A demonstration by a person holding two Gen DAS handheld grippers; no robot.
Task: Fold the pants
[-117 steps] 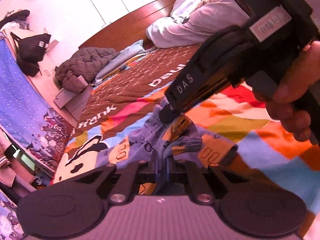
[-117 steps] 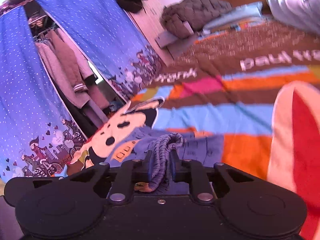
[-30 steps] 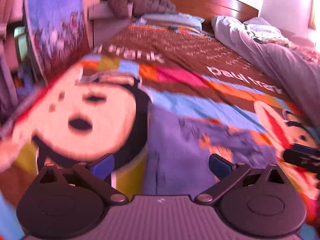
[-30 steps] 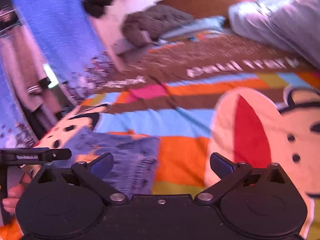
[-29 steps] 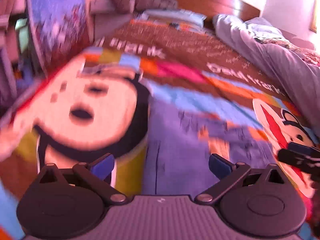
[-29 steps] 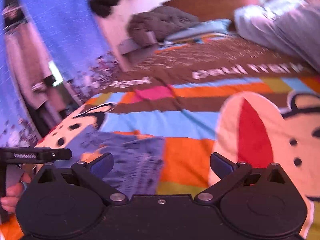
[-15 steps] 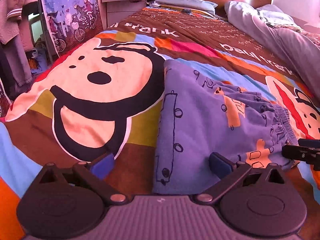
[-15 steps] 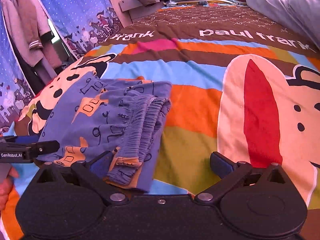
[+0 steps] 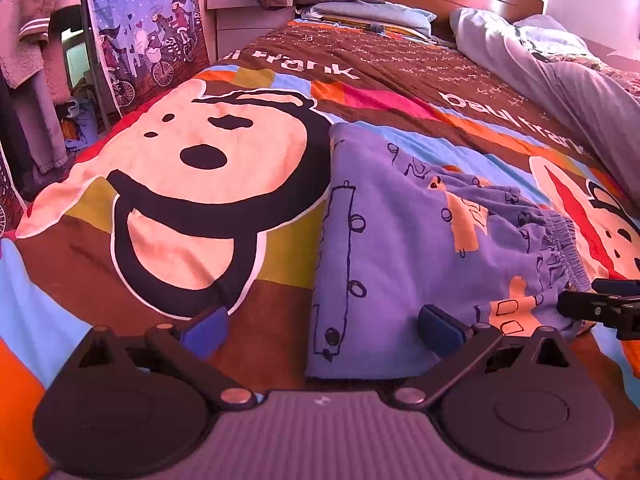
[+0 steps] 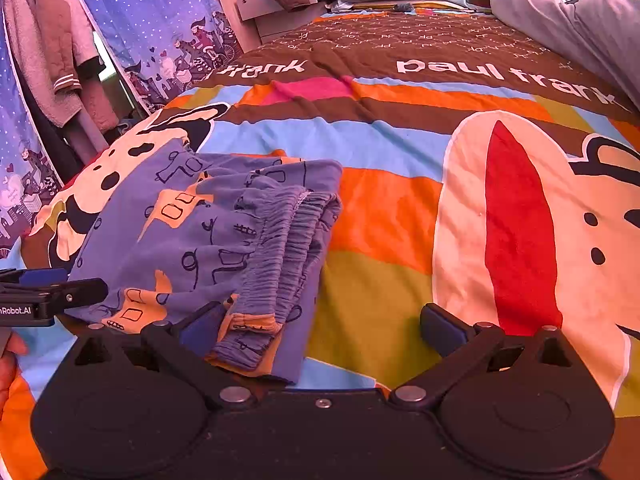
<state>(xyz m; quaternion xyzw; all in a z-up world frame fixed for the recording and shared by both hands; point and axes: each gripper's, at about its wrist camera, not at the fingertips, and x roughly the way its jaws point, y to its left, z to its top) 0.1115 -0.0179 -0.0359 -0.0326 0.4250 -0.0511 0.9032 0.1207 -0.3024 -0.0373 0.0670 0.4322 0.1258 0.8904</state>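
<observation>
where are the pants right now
The folded blue patterned pants lie flat on the colourful cartoon bedspread, lower left in the right wrist view, just ahead of the open left tool.

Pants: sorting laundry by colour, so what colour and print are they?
Blue-purple pants with orange patches and black doodle outlines; clearest in the right wrist view.

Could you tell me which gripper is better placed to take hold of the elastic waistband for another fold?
Right, probably. The right gripper is open with the waistband lying between its fingers; the open left gripper faces the pants' plain folded edge.
</observation>
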